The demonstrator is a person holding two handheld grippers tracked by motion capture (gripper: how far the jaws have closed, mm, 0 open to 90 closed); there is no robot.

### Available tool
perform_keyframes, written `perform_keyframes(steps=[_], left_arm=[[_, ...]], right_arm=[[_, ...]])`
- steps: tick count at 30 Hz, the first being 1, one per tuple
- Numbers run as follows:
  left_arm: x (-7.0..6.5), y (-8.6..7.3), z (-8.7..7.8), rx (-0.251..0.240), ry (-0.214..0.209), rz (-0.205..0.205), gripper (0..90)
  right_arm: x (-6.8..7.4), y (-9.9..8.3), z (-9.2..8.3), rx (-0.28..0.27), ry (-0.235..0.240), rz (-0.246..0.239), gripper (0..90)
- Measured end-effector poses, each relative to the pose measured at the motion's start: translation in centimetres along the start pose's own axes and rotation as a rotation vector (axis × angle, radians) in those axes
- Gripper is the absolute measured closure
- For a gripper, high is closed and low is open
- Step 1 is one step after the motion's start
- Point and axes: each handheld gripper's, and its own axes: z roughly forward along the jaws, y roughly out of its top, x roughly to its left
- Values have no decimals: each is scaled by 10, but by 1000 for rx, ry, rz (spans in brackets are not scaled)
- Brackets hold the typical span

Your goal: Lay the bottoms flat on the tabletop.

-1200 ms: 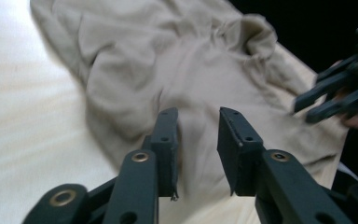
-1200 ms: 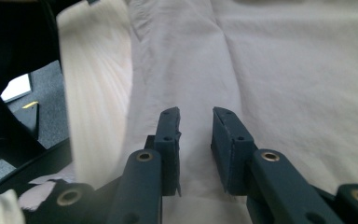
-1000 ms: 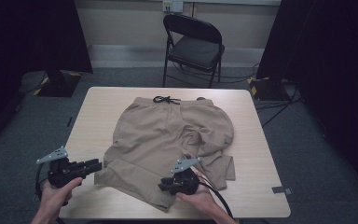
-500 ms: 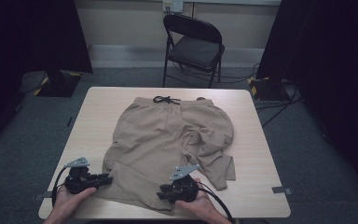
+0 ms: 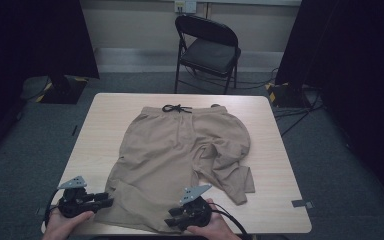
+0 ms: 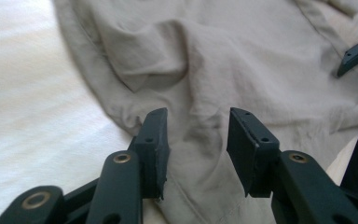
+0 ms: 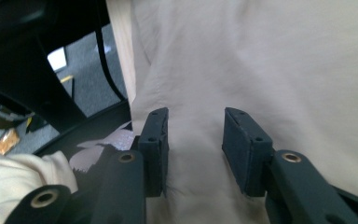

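Opening, both claws straddle the shorts (image 5: 180, 150) hem, pads apart.

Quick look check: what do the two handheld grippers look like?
Both the left gripper and the right gripper are black, each topped by a grey three-cornered plate. A black cable trails from each. Their fingers are flat, dark rectangular pads with small screw holes, on arms with brass-coloured pivot rivets. No sleeves are in view.
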Motion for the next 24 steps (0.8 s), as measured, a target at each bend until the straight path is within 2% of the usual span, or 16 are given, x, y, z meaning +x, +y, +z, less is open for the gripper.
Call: perform_keyframes(steps=[3,4,5,6,7,10,11,12,13,14,15,17,19,20,21,24], left_arm=[[-1,8,-6,-59,-8,0,592],[-3,12,-6,-70,-11,-3,606],[-5,16,-5,-79,-15,5,606],[-7,20,-2,-84,-22,5,611],[-11,28,4,-88,-36,14,624],[-19,38,15,-93,-63,24,629],[-23,43,21,-87,-68,42,629],[-26,49,26,-80,-78,54,624],[-30,54,31,-75,-86,62,624],[-33,59,37,-72,-90,65,620],[-35,63,42,-63,-95,71,620],[-35,68,54,-43,-103,73,619],[-32,69,66,-17,-97,55,620],[-30,65,74,11,-93,58,632],[-30,65,74,11,-93,58,632],[-29,53,85,56,-81,63,632]], right_arm=[[-14,2,-24,-51,-70,28,598],[-27,0,-43,-80,-133,56,582],[-27,0,-43,-80,-133,56,582],[-33,-2,-52,-89,-166,72,576],[-47,-8,-67,-106,-226,106,556],[-62,-20,-86,-110,-313,147,545],[-62,-20,-86,-110,-313,147,545],[-70,-27,-96,-118,-356,169,532],[-70,-27,-96,-118,-356,169,532],[-77,-32,-105,-129,-390,190,511],[-77,-32,-105,-129,-390,190,511],[-82,-35,-113,-133,-427,208,484],[-87,-38,-118,-133,-454,220,460],[-92,-42,-122,-134,-482,234,441],[-94,-43,-123,-130,-488,238,435],[-98,-46,-123,-114,-502,247,417]])
